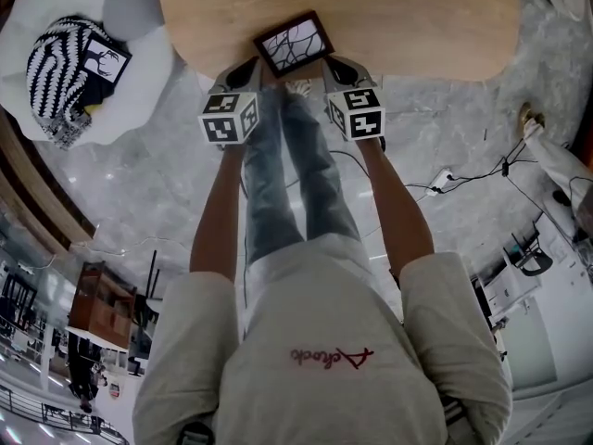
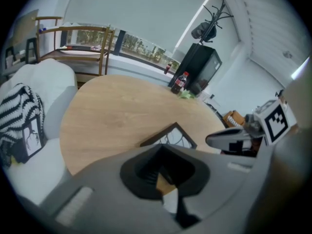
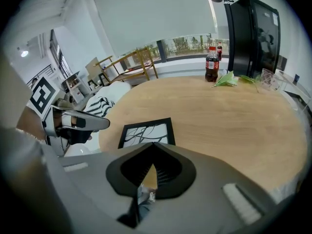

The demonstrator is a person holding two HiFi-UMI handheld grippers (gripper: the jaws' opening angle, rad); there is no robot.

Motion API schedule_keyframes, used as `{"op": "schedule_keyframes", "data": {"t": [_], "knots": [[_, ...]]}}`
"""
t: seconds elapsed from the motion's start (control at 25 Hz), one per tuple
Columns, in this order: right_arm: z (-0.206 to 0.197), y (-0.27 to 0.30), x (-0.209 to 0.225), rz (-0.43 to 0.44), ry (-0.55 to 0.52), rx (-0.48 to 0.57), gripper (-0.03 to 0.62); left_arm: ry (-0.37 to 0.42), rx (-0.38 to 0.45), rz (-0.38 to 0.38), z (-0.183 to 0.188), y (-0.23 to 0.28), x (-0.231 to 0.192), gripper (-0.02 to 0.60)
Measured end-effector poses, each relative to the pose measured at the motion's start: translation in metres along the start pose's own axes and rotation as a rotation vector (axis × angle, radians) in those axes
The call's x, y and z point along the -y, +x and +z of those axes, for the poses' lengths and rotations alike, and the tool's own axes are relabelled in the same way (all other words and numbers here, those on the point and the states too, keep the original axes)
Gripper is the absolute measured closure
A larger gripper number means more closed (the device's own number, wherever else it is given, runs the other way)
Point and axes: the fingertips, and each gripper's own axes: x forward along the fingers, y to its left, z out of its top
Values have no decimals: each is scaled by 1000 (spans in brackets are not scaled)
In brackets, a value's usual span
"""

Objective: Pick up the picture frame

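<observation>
Left gripper (image 1: 246,70) and right gripper (image 1: 335,67), both clenched empty, are held beside the picture frame (image 1: 294,43) lying on the table (image 1: 417,26); nothing is yet grasped or lifted.

- One picture frame (image 1: 294,43), top centre.
- Two grippers: left gripper (image 1: 245,70), right gripper (image 1: 339,67).
- One wooden table (image 1: 417,17).
- One cola bottle (image 3: 211,64), upper right.
- One striped cushion (image 1: 57,68), upper left.

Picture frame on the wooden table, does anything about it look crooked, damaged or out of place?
The picture frame lies flat close to the table's near edge, turned at an angle to that edge rather than standing upright. No damage or spill shows.
</observation>
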Motion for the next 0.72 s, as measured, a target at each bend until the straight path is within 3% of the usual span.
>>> {"op": "schedule_keyframes", "data": {"t": [0.4, 0.48, 0.52, 0.72], "knots": [[4, 35, 32, -46, -18, -31, 588, -29, -41, 21, -9, 29, -16, 573], [6, 38, 36, -45, -21, -26, 569, -55, -56, 3, -14, 35, -16, 499], [7, 40, 37, -40, -19, -27, 521, -69, -65, -4, -16, 37, -16, 458], [5, 53, 42, -28, -29, -44, 465, -77, -91, 18, -23, 46, -21, 414]]}}
